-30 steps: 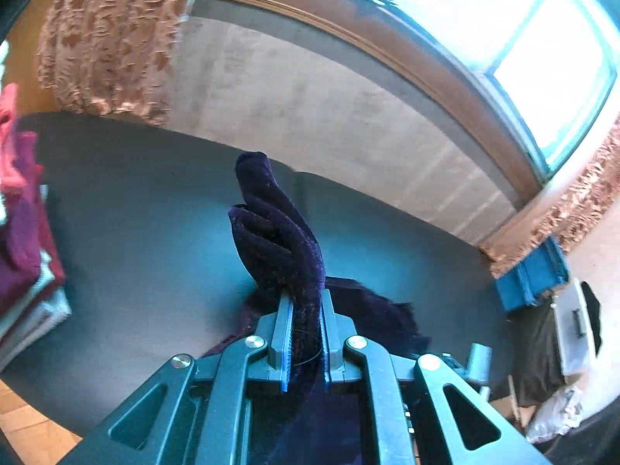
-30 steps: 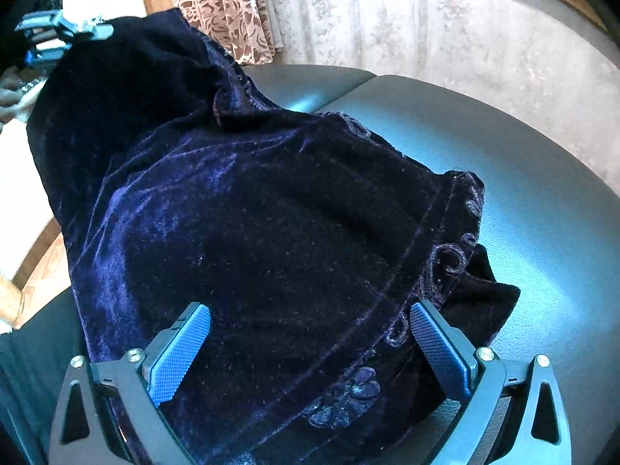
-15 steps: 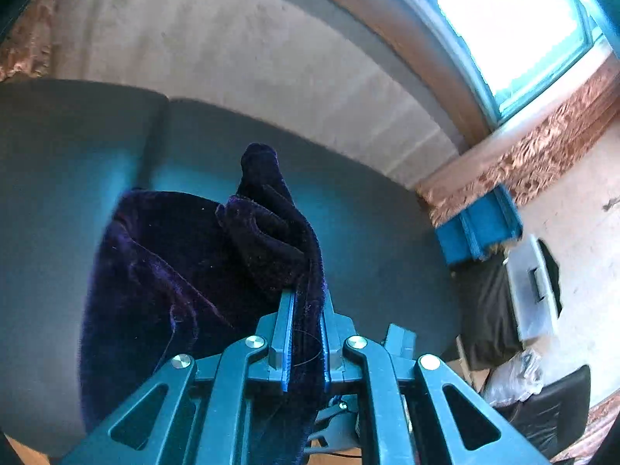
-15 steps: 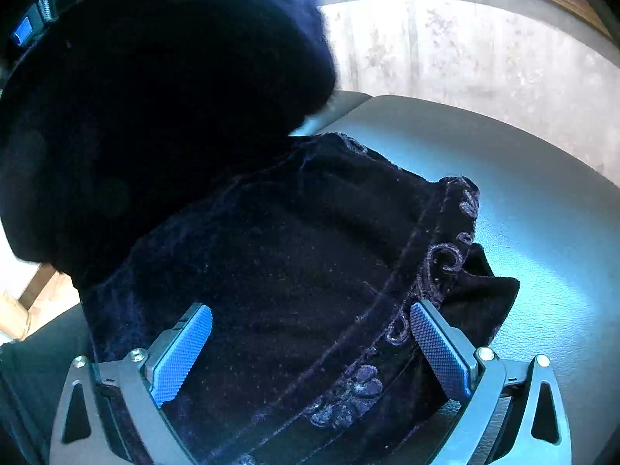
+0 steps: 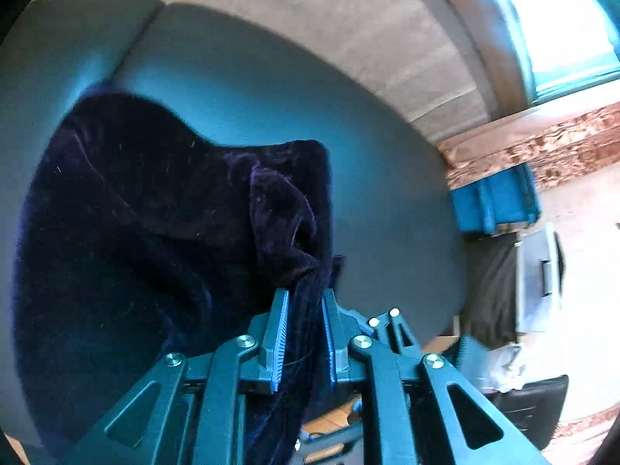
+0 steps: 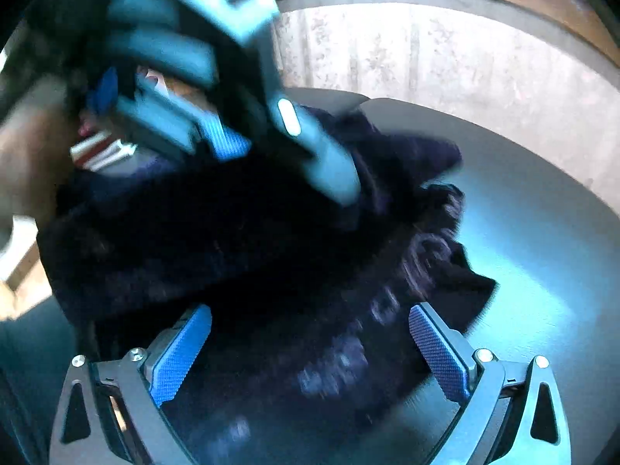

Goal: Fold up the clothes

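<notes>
Nearest the left wrist camera, the left gripper (image 5: pixel 303 319) has its jaws clamped on a bunched edge of the dark velvet garment (image 5: pixel 147 232); cloth fills the narrow gap between the blue pads and trails down behind them. That pinch looks meant to carry one edge across the rest of the cloth, so a layer can be laid on top as a fold.

Beyond the pads, the garment spreads in a broad mound over the grey worktop (image 5: pixel 379 178), its far edge lying flat against the surface.

In the right wrist view, the right gripper (image 6: pixel 310 345) hangs low over the embroidered hem with its jaws wide apart, gripping nothing; probably it waits there to pin or smooth the lower layer, though blur makes it hard to say whether the pads touch the cloth. The left gripper crosses above the garment, smeared by motion.

Farther off stand a blue crate (image 5: pixel 494 203), a pale wall (image 5: pixel 348 31) and a bright window (image 5: pixel 562 19).
</notes>
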A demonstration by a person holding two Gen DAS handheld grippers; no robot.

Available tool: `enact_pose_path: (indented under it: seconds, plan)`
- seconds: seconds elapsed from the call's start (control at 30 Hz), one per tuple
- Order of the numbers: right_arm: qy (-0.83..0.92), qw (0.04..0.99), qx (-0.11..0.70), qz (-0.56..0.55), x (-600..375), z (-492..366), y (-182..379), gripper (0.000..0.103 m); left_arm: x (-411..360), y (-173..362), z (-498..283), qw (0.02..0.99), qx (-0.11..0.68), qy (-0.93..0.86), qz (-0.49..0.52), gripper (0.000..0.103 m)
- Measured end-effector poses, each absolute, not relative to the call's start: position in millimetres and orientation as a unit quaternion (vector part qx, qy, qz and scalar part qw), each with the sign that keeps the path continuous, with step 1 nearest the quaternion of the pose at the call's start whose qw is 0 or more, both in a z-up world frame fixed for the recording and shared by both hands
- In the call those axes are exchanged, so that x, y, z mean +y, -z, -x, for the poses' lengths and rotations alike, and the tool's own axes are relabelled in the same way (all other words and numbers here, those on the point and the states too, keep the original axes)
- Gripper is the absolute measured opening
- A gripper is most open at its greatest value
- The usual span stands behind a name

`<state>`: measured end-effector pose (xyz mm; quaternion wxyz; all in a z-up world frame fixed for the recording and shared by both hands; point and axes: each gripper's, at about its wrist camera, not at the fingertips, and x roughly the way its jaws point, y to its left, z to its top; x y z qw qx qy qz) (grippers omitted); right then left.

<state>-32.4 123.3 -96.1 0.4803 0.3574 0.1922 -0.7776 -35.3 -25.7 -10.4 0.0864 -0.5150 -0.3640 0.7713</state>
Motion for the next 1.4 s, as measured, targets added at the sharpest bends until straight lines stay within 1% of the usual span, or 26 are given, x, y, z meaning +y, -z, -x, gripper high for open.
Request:
enact_pose_path:
  seconds: [0.13, 0.23, 0.33, 0.47, 0.53, 0.63, 0.67, 0.7, 0.73, 0.77, 0.8, 0.83, 0.9, 0.93, 1.0, 1.1, 1.17, 1.2, 1.23, 1.27, 1.33, 1.4]
  plan:
    - [0.785, 0.461, 0.187, -0.369, 157.8, 28.2, 83.6, 0.103, -40.7, -33.6, 20.4, 0.117, -0.372, -0.794, 0.467, 0.018]
    - [0.790, 0.454, 0.172, -0.374, 179.4, 22.8, 71.1, 0.103, -64.1, -48.5, 4.2, 0.086, -0.345, -0.831, 0.428, 0.019]
    - [0.787, 0.472, 0.143, -0.370, 191.7, 11.5, 51.7, 0.103, -93.5, -38.9, -14.8, 0.012, -0.307, -0.858, 0.412, 0.019]
    - [0.757, 0.534, 0.089, -0.365, 180.8, -10.0, 29.1, 0.103, -120.7, -6.6, -42.5, -0.051, -0.296, -0.863, 0.406, 0.019]
    - [0.734, 0.561, 0.056, -0.378, 154.0, -14.4, 34.4, 0.103, -125.5, 10.5, -55.9, -0.056, -0.300, -0.862, 0.405, 0.019]
    - [0.722, 0.538, 0.017, -0.435, 130.2, -8.7, 67.2, 0.102, -116.5, 27.8, -71.6, -0.039, -0.285, -0.865, 0.410, 0.019]
    - [0.717, 0.524, 0.003, -0.460, 122.2, -4.8, 80.8, 0.092, -111.1, 30.2, -72.7, -0.028, -0.273, -0.870, 0.409, 0.019]
    - [0.720, 0.509, -0.007, -0.472, 119.6, -2.4, 87.5, 0.085, -104.4, 32.9, -73.5, -0.020, -0.256, -0.875, 0.409, 0.019]
    - [0.729, 0.495, -0.014, -0.473, 122.0, -1.5, 87.8, 0.058, -95.2, 36.1, -73.6, -0.015, -0.230, -0.881, 0.413, 0.021]
    - [0.738, 0.481, -0.021, -0.473, 124.4, -0.6, 88.1, 0.015, -86.0, 39.3, -73.7, -0.010, -0.204, -0.887, 0.415, 0.023]
    - [0.745, 0.469, -0.029, -0.473, 129.3, 0.1, 87.1, 0.009, -76.8, 42.5, -73.9, -0.005, -0.177, -0.891, 0.418, 0.023]
    - [0.753, 0.454, -0.023, -0.475, 135.1, -0.3, 86.9, 0.010, -69.9, 46.5, -74.9, 0.002, -0.159, -0.893, 0.420, 0.023]
    - [0.768, 0.420, 0.017, -0.483, 142.7, -3.4, 92.4, 0.011, -63.1, 55.6, -82.0, 0.018, -0.150, -0.897, 0.416, 0.025]
    - [0.769, 0.412, 0.035, -0.488, 144.1, -5.7, 98.4, 0.010, -56.4, 55.9, -86.7, 0.014, -0.124, -0.906, 0.403, 0.025]
    - [0.764, 0.410, 0.042, -0.496, 146.1, -8.5, 100.7, 0.011, -48.5, 56.1, -88.9, 0.010, -0.090, -0.911, 0.401, 0.025]
    - [0.771, 0.418, 0.015, -0.480, 150.7, -2.5, 82.1, 0.031, -55.6, 55.5, -88.1, 0.012, -0.107, -0.908, 0.404, 0.025]
    - [0.780, 0.420, -0.003, -0.464, 153.8, 2.7, 67.7, 0.060, -58.4, 58.3, -84.8, 0.016, -0.118, -0.909, 0.400, 0.025]
    - [0.790, 0.416, -0.006, -0.450, 154.2, 6.1, 61.5, 0.066, -59.9, 58.8, -85.8, 0.017, -0.118, -0.910, 0.397, 0.025]
    - [0.803, 0.410, -0.009, -0.433, 154.0, 10.5, 55.8, 0.078, -60.0, 59.4, -85.4, 0.017, -0.119, -0.911, 0.395, 0.025]
    - [0.815, 0.403, -0.012, -0.415, 152.2, 16.8, 50.8, 0.086, -58.6, 60.2, -83.6, 0.017, -0.119, -0.911, 0.394, 0.026]
    - [0.832, 0.386, -0.015, -0.398, 141.4, 31.0, 46.8, 0.089, -60.2, 64.3, -76.8, 0.016, -0.123, -0.911, 0.393, 0.026]
    - [0.847, 0.350, 0.003, -0.400, 121.9, 49.7, 52.0, 0.089, -59.3, 66.2, -73.6, 0.017, -0.123, -0.912, 0.392, 0.026]
